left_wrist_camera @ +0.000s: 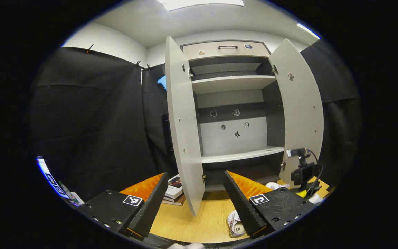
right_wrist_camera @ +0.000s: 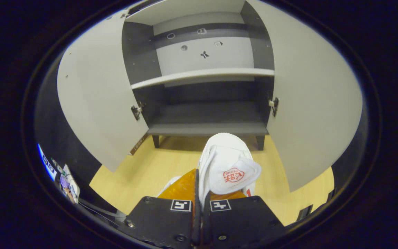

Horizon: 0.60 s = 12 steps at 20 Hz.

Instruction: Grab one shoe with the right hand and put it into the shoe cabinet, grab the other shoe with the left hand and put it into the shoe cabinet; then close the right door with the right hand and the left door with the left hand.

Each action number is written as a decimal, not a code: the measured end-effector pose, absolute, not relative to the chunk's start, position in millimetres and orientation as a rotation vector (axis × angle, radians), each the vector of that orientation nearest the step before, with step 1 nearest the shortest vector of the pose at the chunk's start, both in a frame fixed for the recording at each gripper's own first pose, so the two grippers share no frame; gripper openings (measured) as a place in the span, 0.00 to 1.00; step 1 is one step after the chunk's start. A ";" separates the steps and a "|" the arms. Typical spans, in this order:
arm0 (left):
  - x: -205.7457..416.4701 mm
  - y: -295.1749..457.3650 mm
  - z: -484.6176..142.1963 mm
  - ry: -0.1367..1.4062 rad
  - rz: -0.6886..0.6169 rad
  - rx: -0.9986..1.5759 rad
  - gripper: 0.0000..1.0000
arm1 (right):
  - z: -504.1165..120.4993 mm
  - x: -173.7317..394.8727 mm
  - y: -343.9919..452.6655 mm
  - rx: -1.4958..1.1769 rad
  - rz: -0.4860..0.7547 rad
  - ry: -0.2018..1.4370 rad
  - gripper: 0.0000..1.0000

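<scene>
In the right gripper view, my right gripper (right_wrist_camera: pixel 199 181) is shut on a white shoe (right_wrist_camera: pixel 228 162), whose toe points at the shoe cabinet's bottom shelf (right_wrist_camera: pixel 207 128). The shoe hangs over the wooden floor just short of that shelf. Both cabinet doors stand open, the left door (right_wrist_camera: pixel 98 97) and the right door (right_wrist_camera: pixel 313 103). In the left gripper view, my left gripper (left_wrist_camera: pixel 196 175) is open and holds nothing. It faces the open cabinet (left_wrist_camera: pixel 233 103) from farther back. The other white shoe (left_wrist_camera: pixel 235 223) lies on the floor by its right finger.
A stack of books (left_wrist_camera: pixel 174 192) lies on the floor left of the cabinet's left door (left_wrist_camera: pixel 183 131). A black camera-like device with a cable (left_wrist_camera: pixel 302 169) stands by the right door (left_wrist_camera: pixel 301 103). The wooden floor (right_wrist_camera: pixel 143 169) spreads before the cabinet.
</scene>
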State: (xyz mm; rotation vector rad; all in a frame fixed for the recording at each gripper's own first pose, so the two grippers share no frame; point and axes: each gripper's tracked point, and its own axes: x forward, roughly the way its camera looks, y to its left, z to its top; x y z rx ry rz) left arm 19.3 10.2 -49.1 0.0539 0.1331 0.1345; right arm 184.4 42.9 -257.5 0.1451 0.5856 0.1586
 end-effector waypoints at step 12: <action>14.7 4.4 -62.5 0.141 0.174 0.010 1.00 | -64.6 343.8 32.4 0.080 0.118 0.296 0.07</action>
